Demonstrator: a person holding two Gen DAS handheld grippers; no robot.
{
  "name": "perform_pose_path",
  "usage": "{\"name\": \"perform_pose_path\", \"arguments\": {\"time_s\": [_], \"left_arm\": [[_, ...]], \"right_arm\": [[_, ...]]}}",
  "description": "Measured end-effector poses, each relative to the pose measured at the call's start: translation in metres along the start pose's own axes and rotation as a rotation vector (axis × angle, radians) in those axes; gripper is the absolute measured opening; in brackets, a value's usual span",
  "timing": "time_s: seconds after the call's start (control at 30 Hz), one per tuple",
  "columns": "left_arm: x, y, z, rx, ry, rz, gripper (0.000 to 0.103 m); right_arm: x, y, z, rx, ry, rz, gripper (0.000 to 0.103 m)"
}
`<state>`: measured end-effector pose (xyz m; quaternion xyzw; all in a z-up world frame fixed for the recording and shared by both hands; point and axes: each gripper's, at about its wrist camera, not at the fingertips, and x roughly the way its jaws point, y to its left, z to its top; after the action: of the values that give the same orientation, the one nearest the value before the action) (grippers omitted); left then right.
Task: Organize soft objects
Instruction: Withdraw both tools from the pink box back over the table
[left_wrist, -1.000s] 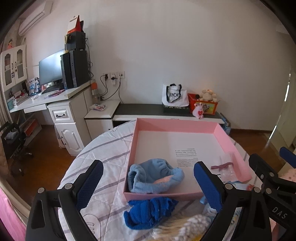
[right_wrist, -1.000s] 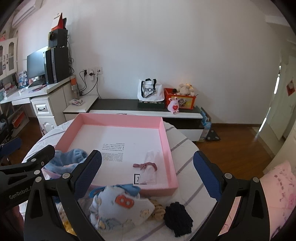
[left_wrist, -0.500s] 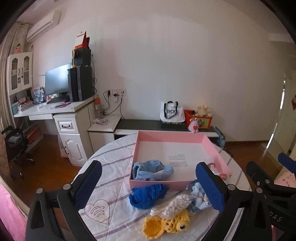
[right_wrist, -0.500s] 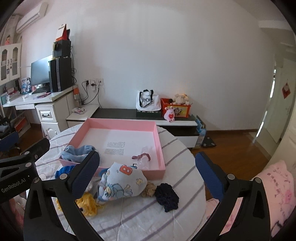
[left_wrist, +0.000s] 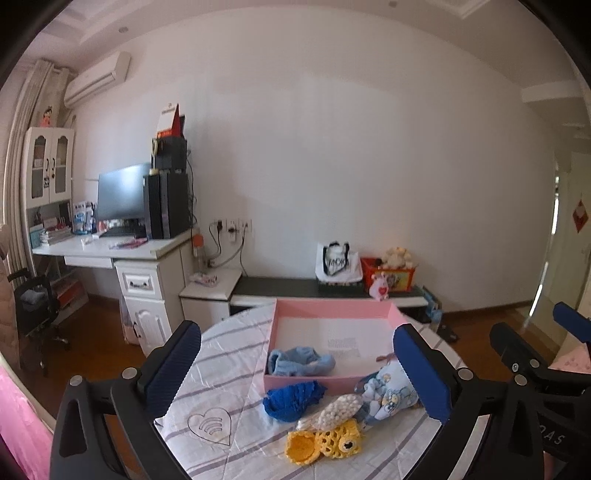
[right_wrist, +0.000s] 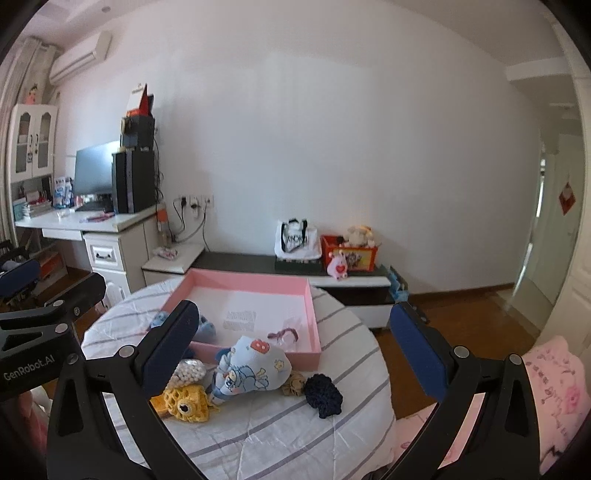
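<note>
A pink tray (left_wrist: 332, 305) (right_wrist: 314, 325) sits on the round striped table (left_wrist: 221, 354) (right_wrist: 351, 417). A light blue cloth (left_wrist: 299, 362) and a small clear bag with a ribbon (right_wrist: 284, 336) lie in it. In front of the tray lie a dark blue knit piece (left_wrist: 291, 398), a yellow knit toy (left_wrist: 325, 439) (right_wrist: 184, 402), a white bead pouch (left_wrist: 338, 406), a printed blue-white pouch (right_wrist: 251, 365) (left_wrist: 388, 391), a brown scrunchie (right_wrist: 293, 384) and a navy knit piece (right_wrist: 323, 395). My left gripper (left_wrist: 297, 373) and my right gripper (right_wrist: 295, 354) are open, empty and held back above the table's near edge.
A white desk (left_wrist: 122, 251) with a monitor stands at the far left. A low cabinet (left_wrist: 325, 291) along the wall carries a tote bag and a red toy box. A pink cushion (right_wrist: 554, 391) lies to the right. Wooden floor surrounds the table.
Both grippers have pulled back and up from the tray. The tray and soft things now look smaller and farther off. More of the room shows.
</note>
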<state>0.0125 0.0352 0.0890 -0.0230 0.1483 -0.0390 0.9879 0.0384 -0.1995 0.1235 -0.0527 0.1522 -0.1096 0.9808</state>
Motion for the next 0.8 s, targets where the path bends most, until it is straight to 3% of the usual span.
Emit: {"name": "perform_pose_path", "arguments": {"time_s": [0.37, 0.8], "left_arm": [[-0.036, -0.001, -0.011, 0.011, -0.104, 0.021, 0.103], [-0.038, -0.006, -0.015, 0.015, -0.106, 0.013, 0.103]], "right_arm": [[-0.041, 0.005, 0.012, -0.015, -0.128, -0.009, 0.103], [-0.049, -0.001, 0.011, -0.007, -0.155, -0.026, 0.103]]}}
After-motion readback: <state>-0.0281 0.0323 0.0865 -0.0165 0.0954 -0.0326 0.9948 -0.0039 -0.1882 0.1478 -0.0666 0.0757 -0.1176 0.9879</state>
